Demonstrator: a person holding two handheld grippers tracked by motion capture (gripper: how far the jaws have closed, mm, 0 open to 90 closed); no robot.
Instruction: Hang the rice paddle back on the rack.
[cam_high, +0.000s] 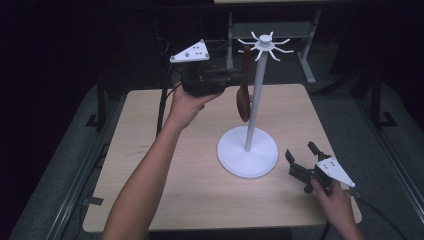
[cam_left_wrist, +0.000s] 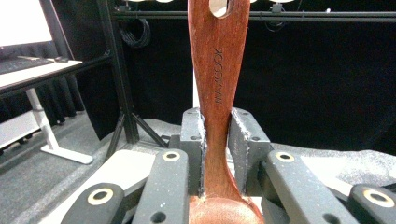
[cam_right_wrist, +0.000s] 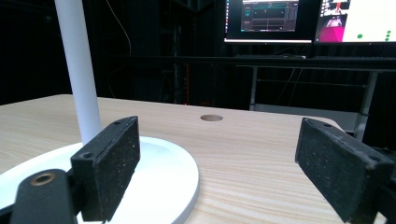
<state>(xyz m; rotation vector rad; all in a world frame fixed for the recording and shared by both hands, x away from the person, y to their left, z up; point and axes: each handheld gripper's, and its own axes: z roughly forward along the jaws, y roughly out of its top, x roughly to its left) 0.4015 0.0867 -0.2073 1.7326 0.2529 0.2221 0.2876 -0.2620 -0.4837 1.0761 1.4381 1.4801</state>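
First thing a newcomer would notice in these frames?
The white hook stand in the middle of the wooden table, its pronged crown up top. Next, the brown wooden spoon clamped by its handle in the left gripper, held upright, bowl down, beside the stand's pole, its handle end up by the prongs. The right gripper sits low at the table's near right corner, jaws wide apart with nothing between them.

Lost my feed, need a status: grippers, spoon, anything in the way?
Left gripper shut on wooden spoon, raised beside the rack. Right gripper open, near rack base. Hook arms close to spoon handle.
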